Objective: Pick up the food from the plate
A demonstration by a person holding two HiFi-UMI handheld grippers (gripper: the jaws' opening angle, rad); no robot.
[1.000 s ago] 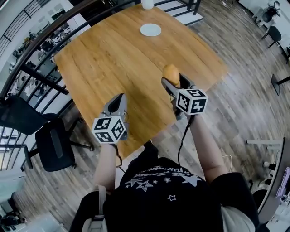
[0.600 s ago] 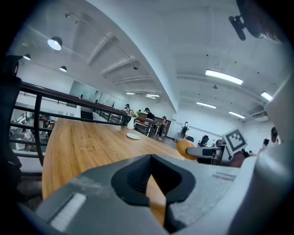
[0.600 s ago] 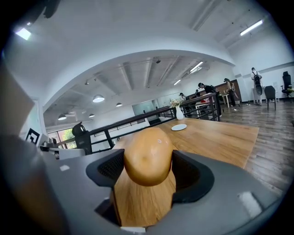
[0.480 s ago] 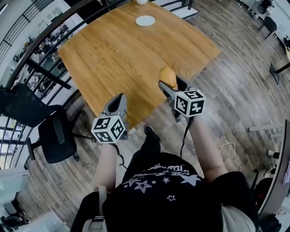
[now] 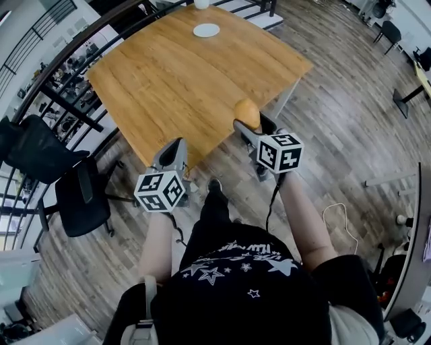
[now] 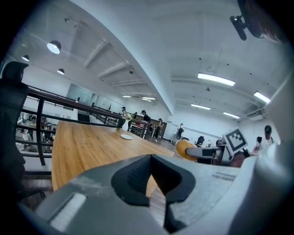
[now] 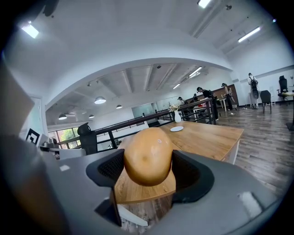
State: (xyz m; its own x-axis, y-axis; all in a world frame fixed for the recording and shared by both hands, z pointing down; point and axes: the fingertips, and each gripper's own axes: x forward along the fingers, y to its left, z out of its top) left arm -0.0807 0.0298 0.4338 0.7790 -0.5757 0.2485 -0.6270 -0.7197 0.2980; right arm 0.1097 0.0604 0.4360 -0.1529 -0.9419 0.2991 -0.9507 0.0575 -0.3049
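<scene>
The food [image 5: 246,111], a rounded orange-brown lump like a bread roll, is clamped between the jaws of my right gripper [image 5: 250,122]. It hangs in the air by the near edge of the wooden table [image 5: 168,81]. In the right gripper view the food [image 7: 148,156] fills the gap, with a dark pad pressed on each side. The white plate [image 5: 206,30] lies bare at the table's far end. It also shows as a small plate [image 7: 176,129] past the food. My left gripper [image 5: 175,151] hangs over the floor off the table's near corner, its jaws together on nothing [image 6: 151,170].
A white vase [image 5: 201,3] stands behind the plate. A black railing [image 5: 60,101] runs along the table's left side, with a black office chair [image 5: 77,202] below it. My own legs and the wood-plank floor [image 5: 337,101] lie under the grippers. Several people stand far off.
The table has slid up and away in the head view as the person backed off. Both grippers went from over the tabletop to its near edge and the floor. The food stays gripped.
</scene>
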